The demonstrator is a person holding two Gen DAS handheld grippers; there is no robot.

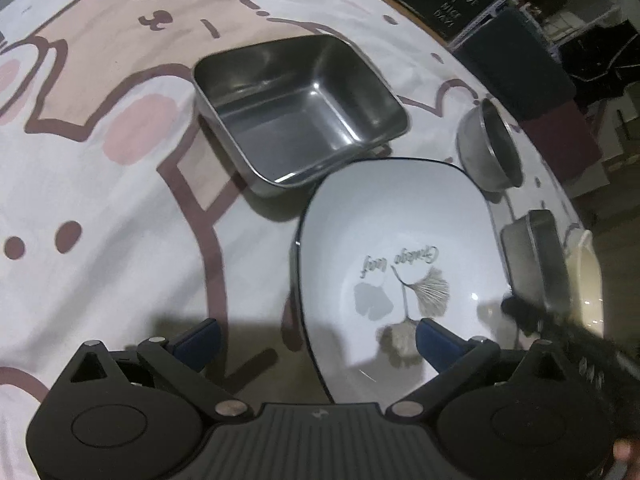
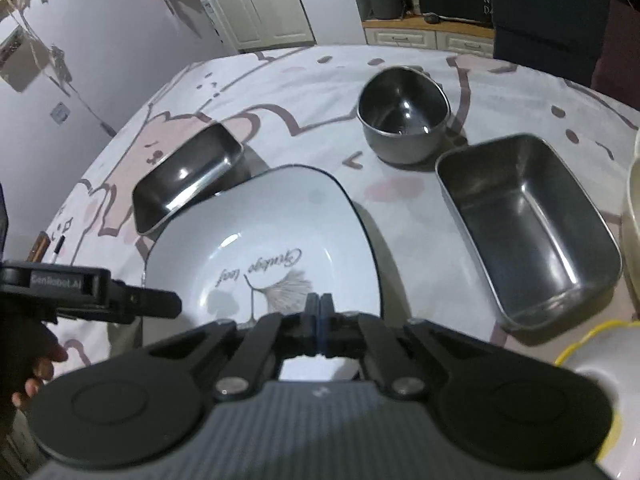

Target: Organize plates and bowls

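Observation:
A white plate [image 1: 400, 240] with a dark rim and a ginkgo leaf print lies on the cartoon tablecloth, its far edge overlapping a rectangular steel tray [image 1: 296, 108]. My left gripper [image 1: 316, 344] is open. The plate's left rim runs between its blue pads: one finger is over the plate, the other over the cloth. In the right wrist view my right gripper [image 2: 320, 308] is shut, its pads together, nothing visible between them, just above the plate [image 2: 260, 232] near the leaf print. One finger [image 2: 156, 304] of the left gripper reaches the plate's left rim.
A round steel bowl [image 2: 402, 116] stands behind the plate, and a second rectangular steel tray [image 2: 528, 224] to its right. A cream bowl [image 2: 634, 208] and a white yellow-rimmed dish [image 2: 596, 364] sit at the right edge. Cabinets and dark furniture lie beyond the table.

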